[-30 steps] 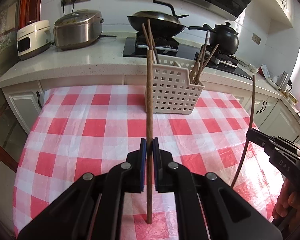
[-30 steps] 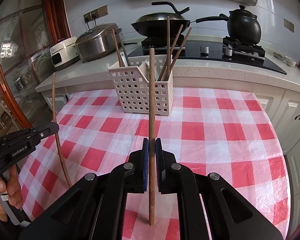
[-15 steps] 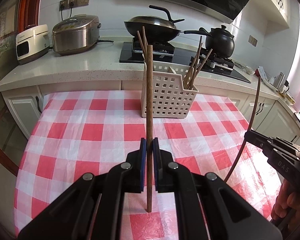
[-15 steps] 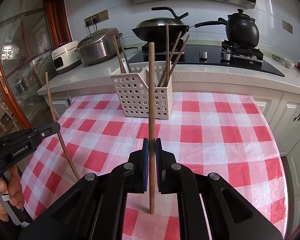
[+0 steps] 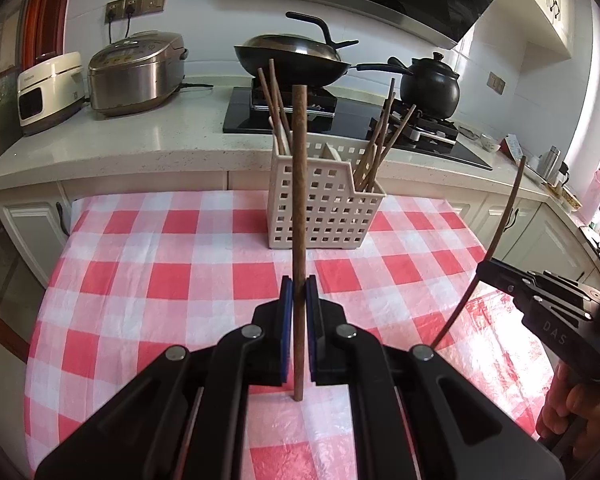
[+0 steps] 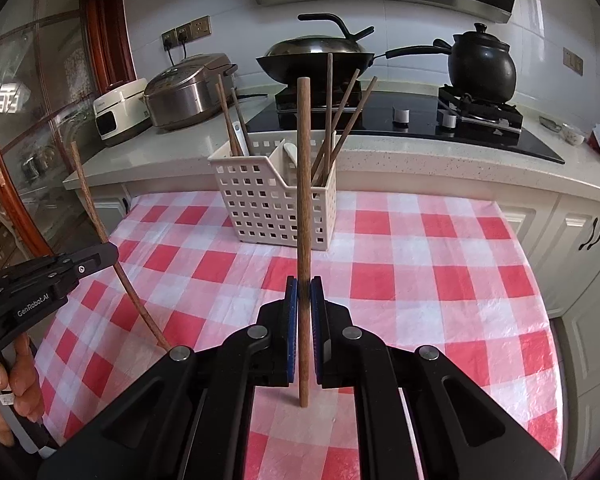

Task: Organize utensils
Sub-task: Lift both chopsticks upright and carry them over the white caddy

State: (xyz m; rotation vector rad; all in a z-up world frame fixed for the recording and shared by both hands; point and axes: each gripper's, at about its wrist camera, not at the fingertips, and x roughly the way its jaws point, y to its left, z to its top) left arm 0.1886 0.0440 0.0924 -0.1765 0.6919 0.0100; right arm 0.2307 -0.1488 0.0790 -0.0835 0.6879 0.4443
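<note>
Left gripper (image 5: 299, 286): clamped on a wooden chopstick (image 5: 299, 208) — the stick stands upright between the blue pads, its lower end hanging clear above the checked tablecloth (image 5: 148, 280).
Right gripper (image 6: 304, 288): likewise closed on its own chopstick (image 6: 303, 200), held upright, tip off the cloth.
Neighbour views: each camera catches the other tool at the frame edge — the right one at the far right of the left view, the left one at the far left of the right view, a hand (image 6: 16, 380) on its handle.
Utensil caddy (image 5: 324, 204): white perforated basket standing at the back of the table, near the counter edge; divided into compartments, with chopsticks leaning in both the left and the right section, and what looks like a white spoon handle in the left one.
Change over the last second: slight. In both views the caddy sits somewhat lower in frame and reads a little nearer than before; the grips on both sticks are unchanged and neither stick has slipped in the pads.
Meaning for the task: judged as the carry stage — both sticks are lifted and secured, neither yet over the basket. The remaining work is to bring each above a compartment and let go.
Risk noted: the held sticks are long; a tip catching the caddy rim could tilt the light basket.
</note>
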